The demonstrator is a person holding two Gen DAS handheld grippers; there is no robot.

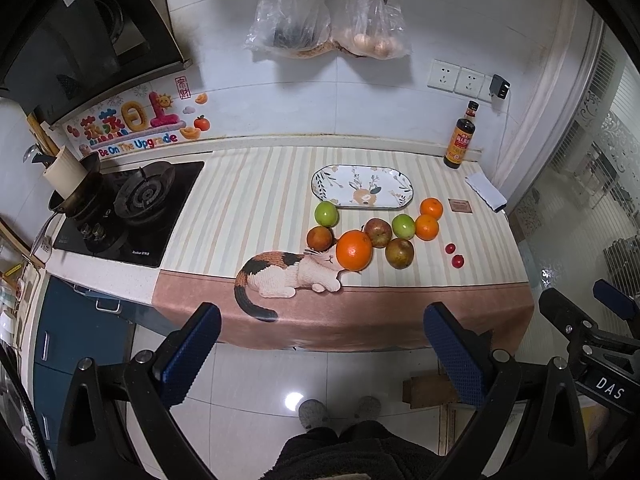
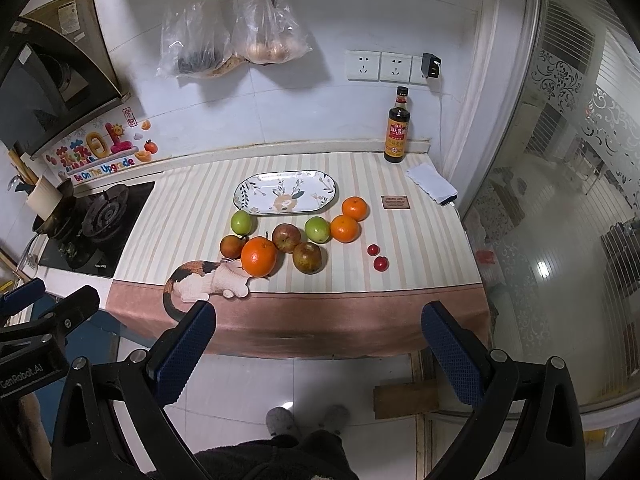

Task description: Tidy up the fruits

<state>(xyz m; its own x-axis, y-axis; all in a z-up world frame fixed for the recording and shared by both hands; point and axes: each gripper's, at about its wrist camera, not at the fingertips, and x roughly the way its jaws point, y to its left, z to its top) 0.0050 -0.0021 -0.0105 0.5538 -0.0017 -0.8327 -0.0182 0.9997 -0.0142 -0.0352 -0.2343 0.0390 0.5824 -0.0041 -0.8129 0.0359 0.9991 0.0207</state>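
An oval flowered plate [image 1: 362, 187] [image 2: 285, 193] lies bare on the striped counter cloth. In front of it sit a big orange [image 1: 354, 250] [image 2: 259, 257], two small oranges [image 1: 427, 227] [image 2: 344, 228], two green apples [image 1: 326, 213] [image 2: 317, 229], reddish-brown apples [image 1: 378, 232] [image 2: 307, 257] and two small red fruits [image 1: 457, 261] [image 2: 381, 263]. My left gripper [image 1: 320, 344] hangs open over the floor, short of the counter's front edge. My right gripper [image 2: 318, 340] is likewise open and back from the counter, holding nothing.
A gas hob [image 1: 132, 212] with a pan [image 1: 76, 196] is to the left. A dark sauce bottle [image 2: 397, 128], a folded white cloth [image 2: 432, 184] and a small brown card [image 2: 396, 202] stand at the back right. Plastic bags [image 2: 236, 36] hang on the wall. A glass door [image 2: 560, 200] is on the right.
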